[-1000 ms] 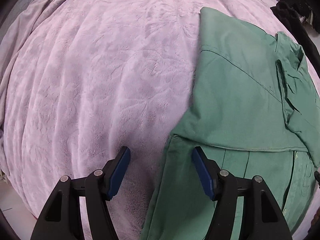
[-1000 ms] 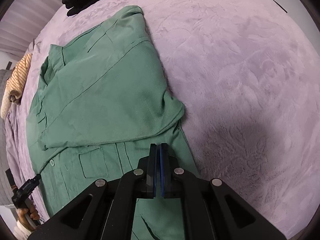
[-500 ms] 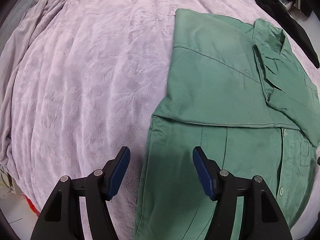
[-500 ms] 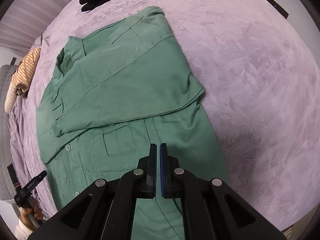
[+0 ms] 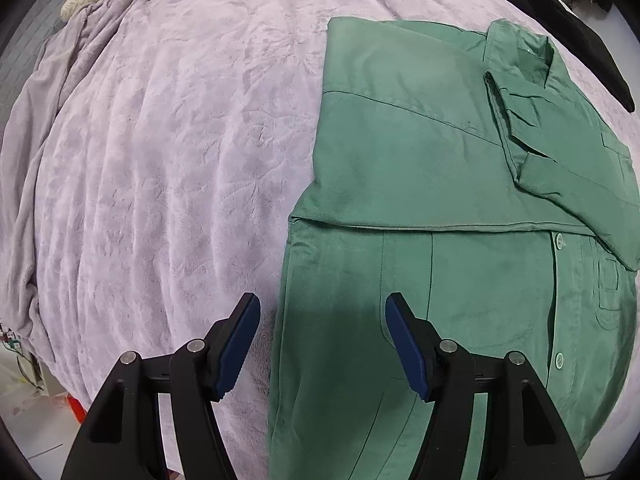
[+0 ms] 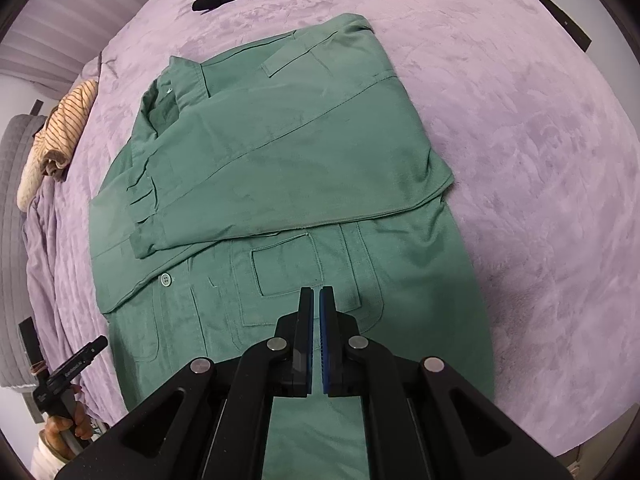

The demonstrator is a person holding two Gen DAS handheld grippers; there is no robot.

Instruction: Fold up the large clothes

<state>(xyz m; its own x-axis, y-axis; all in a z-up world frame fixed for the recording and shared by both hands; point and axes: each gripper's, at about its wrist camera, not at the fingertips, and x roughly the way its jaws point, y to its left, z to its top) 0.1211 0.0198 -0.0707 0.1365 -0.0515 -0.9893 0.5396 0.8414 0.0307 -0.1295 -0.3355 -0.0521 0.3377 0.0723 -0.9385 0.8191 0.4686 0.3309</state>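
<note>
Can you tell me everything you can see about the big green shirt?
The green shirt lies flat, front up, on the fuzzy lilac blanket. It looks like sturdy cotton, with a collar, pale buttons, a chest pocket and stitched seams. Both sleeves are folded across its chest. No fingers touch it.

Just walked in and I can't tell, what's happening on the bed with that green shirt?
A person is folding a green shirt on a purple blanket, holding tongs in each hand. Both sleeves are already folded across the chest; the lower half still lies flat. Neither pair grips anything: the left tongs are open above the shirt's side edge, their jaws having just widened, and the right tongs are shut and empty over the pocket.
</note>
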